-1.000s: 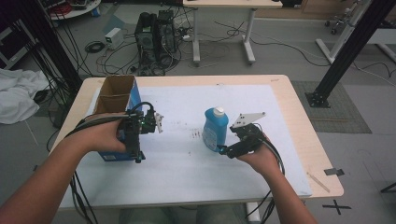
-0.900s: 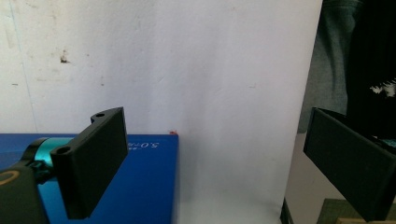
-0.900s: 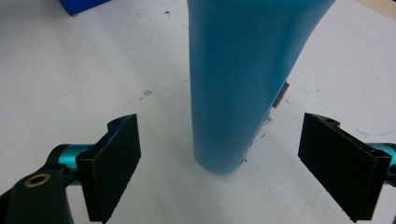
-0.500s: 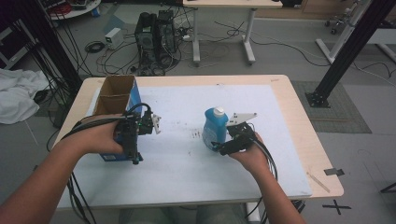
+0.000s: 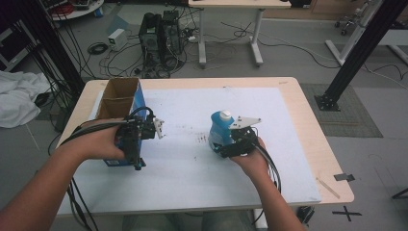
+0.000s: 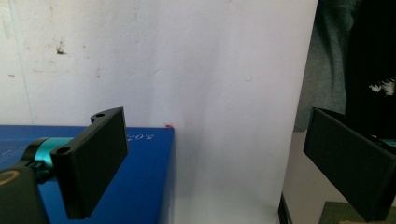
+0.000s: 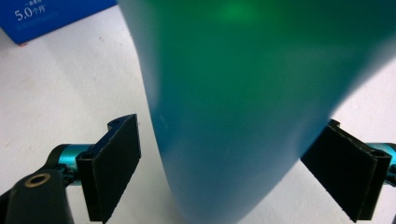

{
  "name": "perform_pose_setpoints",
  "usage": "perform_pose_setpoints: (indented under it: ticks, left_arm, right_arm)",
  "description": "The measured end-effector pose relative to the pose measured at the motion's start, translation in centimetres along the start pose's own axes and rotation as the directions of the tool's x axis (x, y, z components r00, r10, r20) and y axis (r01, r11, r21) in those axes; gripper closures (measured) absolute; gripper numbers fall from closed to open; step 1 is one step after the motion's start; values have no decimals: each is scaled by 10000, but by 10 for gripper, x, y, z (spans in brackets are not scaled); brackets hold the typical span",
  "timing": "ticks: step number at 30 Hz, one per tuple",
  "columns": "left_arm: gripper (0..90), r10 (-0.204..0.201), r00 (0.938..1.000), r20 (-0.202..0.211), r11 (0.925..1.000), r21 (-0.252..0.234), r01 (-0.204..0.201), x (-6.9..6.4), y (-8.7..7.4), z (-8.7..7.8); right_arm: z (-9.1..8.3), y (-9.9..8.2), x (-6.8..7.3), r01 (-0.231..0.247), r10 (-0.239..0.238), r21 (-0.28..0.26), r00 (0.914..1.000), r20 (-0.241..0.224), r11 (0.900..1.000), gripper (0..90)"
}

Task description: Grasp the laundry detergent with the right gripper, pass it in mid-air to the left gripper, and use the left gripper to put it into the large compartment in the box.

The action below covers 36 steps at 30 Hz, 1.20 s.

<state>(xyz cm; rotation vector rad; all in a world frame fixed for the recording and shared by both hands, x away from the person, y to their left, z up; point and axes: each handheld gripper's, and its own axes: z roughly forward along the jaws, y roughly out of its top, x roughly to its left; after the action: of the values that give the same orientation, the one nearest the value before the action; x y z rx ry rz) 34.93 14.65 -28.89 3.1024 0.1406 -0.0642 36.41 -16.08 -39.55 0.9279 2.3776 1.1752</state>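
Between the wide-open right tongs (image 7: 233, 172), a blue bottle (image 7: 243, 93) untouched; left tongs (image 6: 233, 168) wide open, empty.

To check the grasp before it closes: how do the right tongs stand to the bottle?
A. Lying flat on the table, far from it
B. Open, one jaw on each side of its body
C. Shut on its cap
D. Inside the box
B: in the right gripper view the bottle stands between the two spread jaws of the right tongs, with gaps at both sides.
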Motion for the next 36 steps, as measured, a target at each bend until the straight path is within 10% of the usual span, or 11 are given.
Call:
perform_pose_setpoints:
  ticks: [36]
  left_arm:
    - [64, 6, 10000, 84, 10000, -7, -6, 0, -1, 5]
  right_arm:
    - [16, -8, 7, -632, 777, -1454, 9923, 966, 9874, 204]
